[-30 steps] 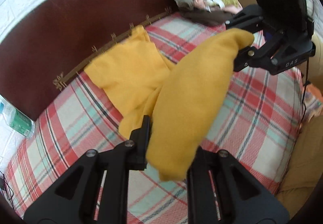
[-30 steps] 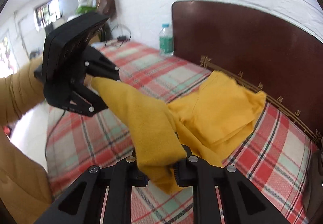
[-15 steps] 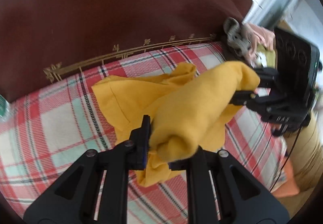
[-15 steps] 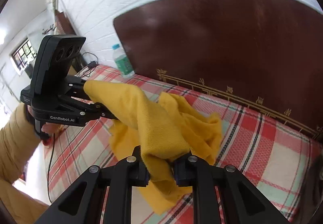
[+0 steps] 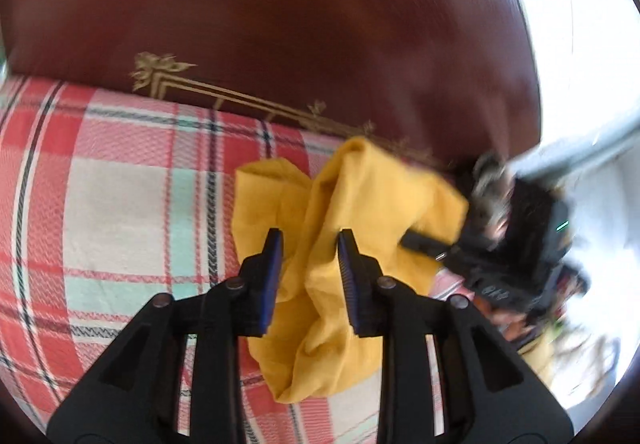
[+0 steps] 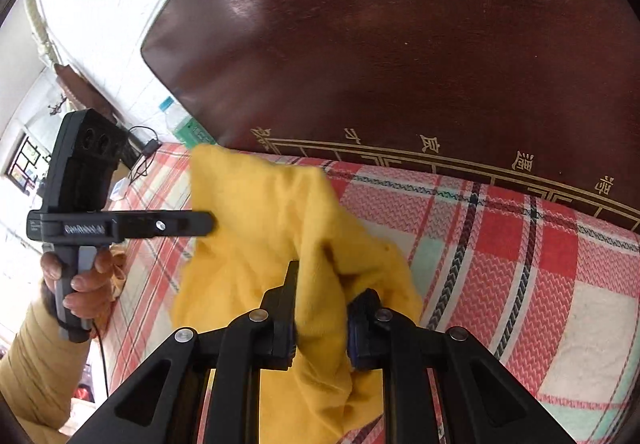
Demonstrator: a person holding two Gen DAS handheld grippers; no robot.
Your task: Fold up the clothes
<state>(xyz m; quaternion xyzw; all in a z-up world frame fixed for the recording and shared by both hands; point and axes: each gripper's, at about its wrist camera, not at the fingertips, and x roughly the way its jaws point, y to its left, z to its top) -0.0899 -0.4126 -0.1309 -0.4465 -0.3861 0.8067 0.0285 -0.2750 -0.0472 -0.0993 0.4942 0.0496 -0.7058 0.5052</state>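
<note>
- Plainly, the cloth (image 6: 256, 228) is mid-fold: a yellow garment bunched on the bed (image 5: 112, 196), close to the headboard (image 6: 400, 44), with part of it lifted off the sheet.
- Right gripper (image 6: 320, 318) — its fingers are narrow and pinch a thick fold of the cloth between the blue pads; the fabric rises in front of them and hangs below, so the grip looks meant to carry one edge over the rest.
- Left gripper (image 5: 308, 256) — its fingers stand apart with a clear gap on each side of the cloth that runs between them. From its own view they press nothing; I judge it has let go or not yet bitten.
- In the right view the left gripper (image 6: 200, 224) lies side-on, its tip at the cloth's left edge; the opening cannot be read from that angle. A hand (image 6: 80, 280) in a mustard sleeve holds its handle.
- In the left view the right gripper (image 5: 424, 244) is blurred, reaching into the cloth's right edge.
- Two holds at opposite edges suit a fold: one end carried, the other freed to settle.
- Surface: a soft plaid sheet in red, white and mint, which gives under load and may drag the fabric.
- Room: dark polished headboard with gold trim, white brick wall (image 6: 100, 4), a bottle (image 6: 180, 124) and a cable (image 6: 140, 156) at the bed's far corner, a window beyond.
- A blurred heap of other things (image 5: 492, 188) sits by the headboard past the cloth.
</note>
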